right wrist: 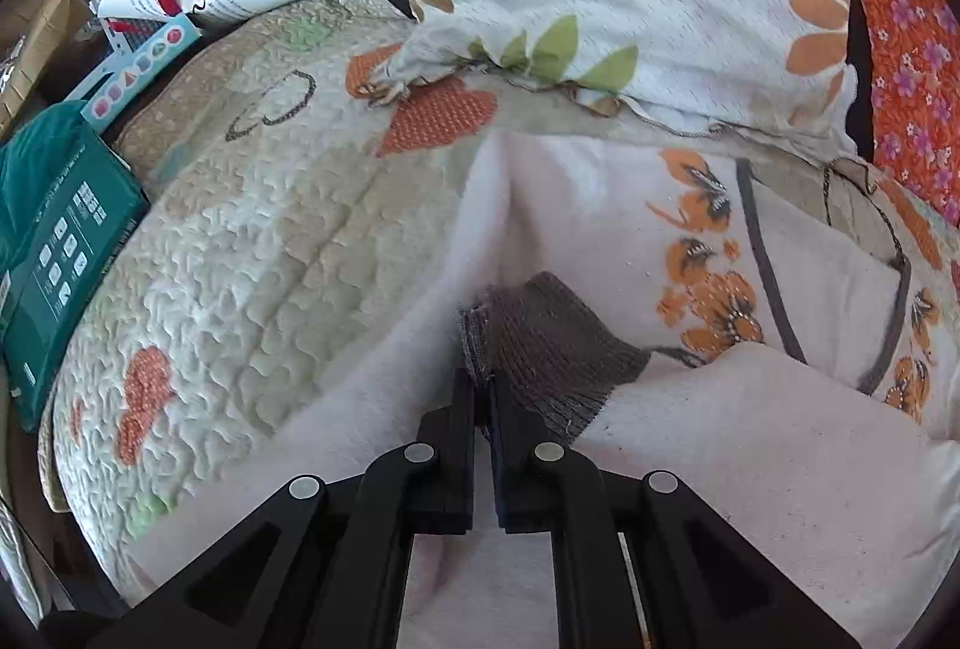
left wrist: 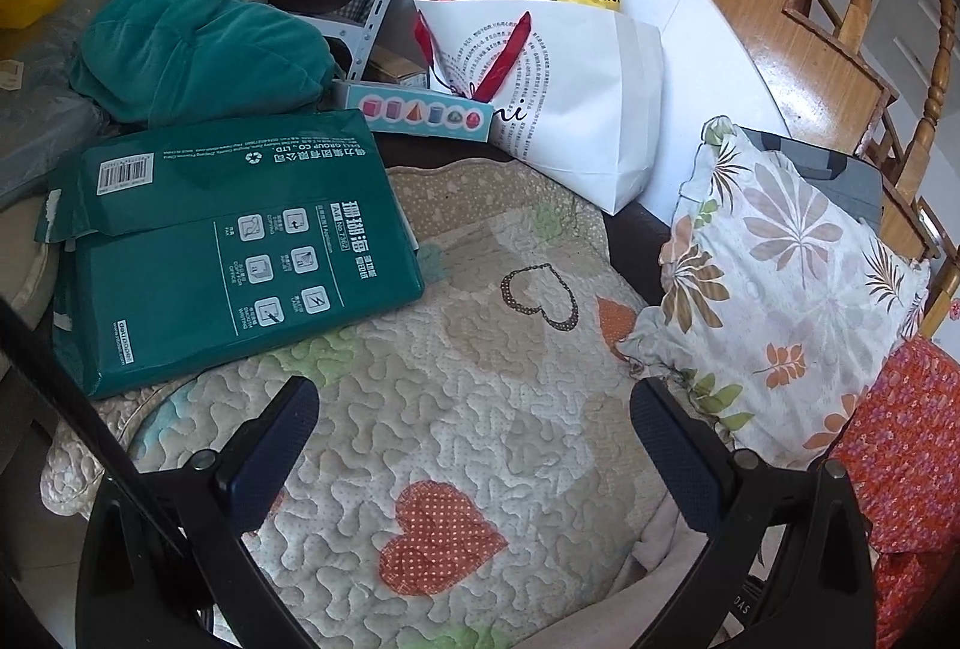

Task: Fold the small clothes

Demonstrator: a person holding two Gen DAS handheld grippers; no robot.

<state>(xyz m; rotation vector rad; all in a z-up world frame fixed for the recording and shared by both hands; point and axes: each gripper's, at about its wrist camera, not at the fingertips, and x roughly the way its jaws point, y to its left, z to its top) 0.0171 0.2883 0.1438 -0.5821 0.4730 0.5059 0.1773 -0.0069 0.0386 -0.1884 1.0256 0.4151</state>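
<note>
Right wrist: hand-held gripper (right wrist: 482,385) steeply down, pinching grey cuff (right wrist: 540,343)

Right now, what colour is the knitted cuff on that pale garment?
Grey-brown ribbed cuff, clearest in the right wrist view.

Quilted heart-patterned cover (left wrist: 420,409) bears pink garment (right wrist: 600,205), pillow (left wrist: 780,277), green package (left wrist: 240,253).

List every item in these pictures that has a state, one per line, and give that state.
Left hand-held gripper: open, empty, above the quilt.
Right hand-held gripper: shut on the grey ribbed cuff.
Pale pink garment: lying rumpled, unfolded.
White paper bag: open, stuffed.
Green paper pack: flap torn open.
</note>
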